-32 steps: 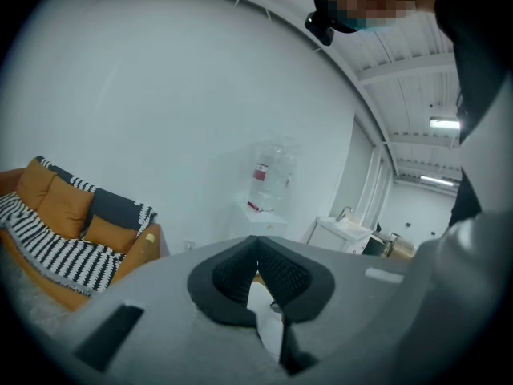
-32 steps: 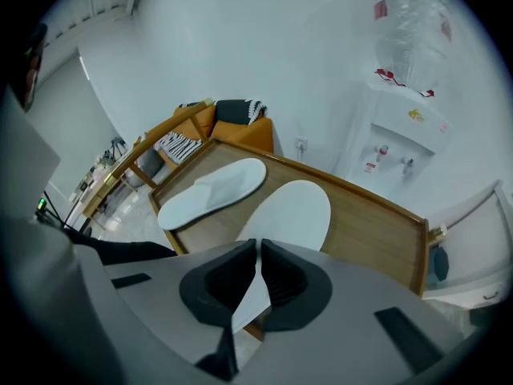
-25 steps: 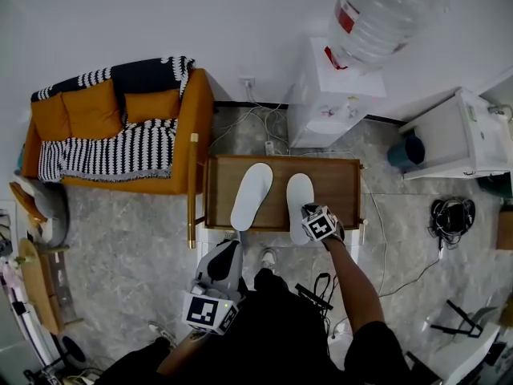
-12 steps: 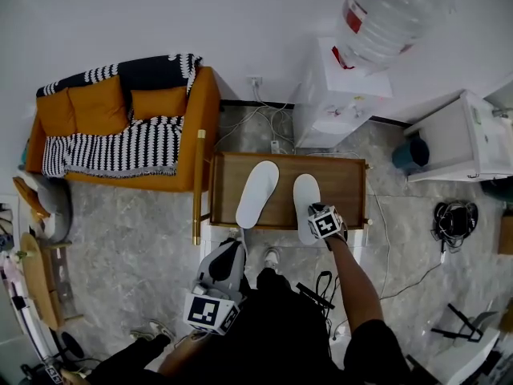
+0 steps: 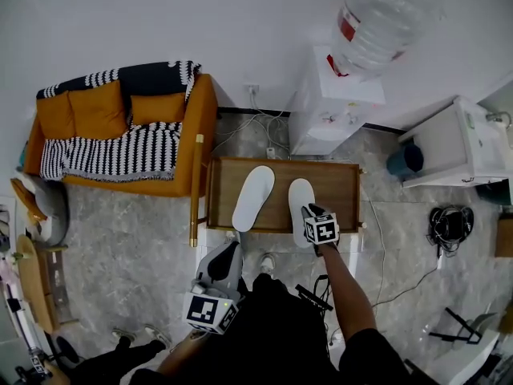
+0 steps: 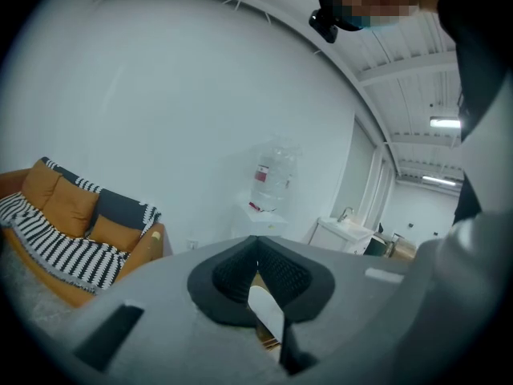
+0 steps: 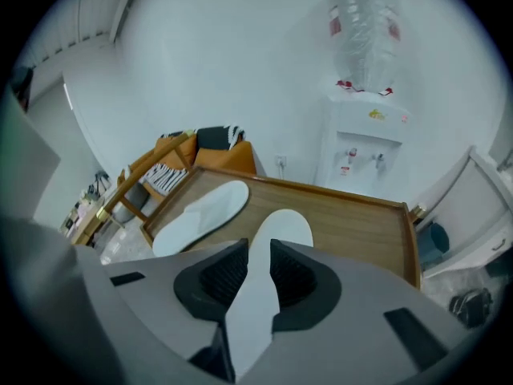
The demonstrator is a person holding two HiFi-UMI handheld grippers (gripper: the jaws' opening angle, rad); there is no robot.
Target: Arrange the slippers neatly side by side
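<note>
The two white slippers lie soles-up on the wooden worktop (image 5: 343, 184) at the middle of the head view. The right slipper (image 5: 300, 198) runs almost straight up the frame. The left slipper (image 5: 253, 197) is near it but not touching, slanted, its far end leaning toward the upper right.

Your right claw (image 5: 309, 213) hangs over the near end of the right slipper. In the right gripper view the claw (image 7: 258, 252) has just been opening. Its jaws now stand spread, and the slipper's (image 7: 282, 229) near end shows in the gap, lying flat on the worktop (image 7: 365, 233). The left slipper (image 7: 200, 213) sits to the upper left of it there.

Your left claw (image 5: 232, 245) waits below the worktop's lower left corner, off the slippers. In the left gripper view its jaws (image 6: 257, 243) are pressed together at the tips, pinching nothing.

Around the worktop, an orange sofa (image 5: 96, 111) with a striped blanket fills the left of the head view. A water dispenser (image 5: 329, 103) stands at the upper right.
</note>
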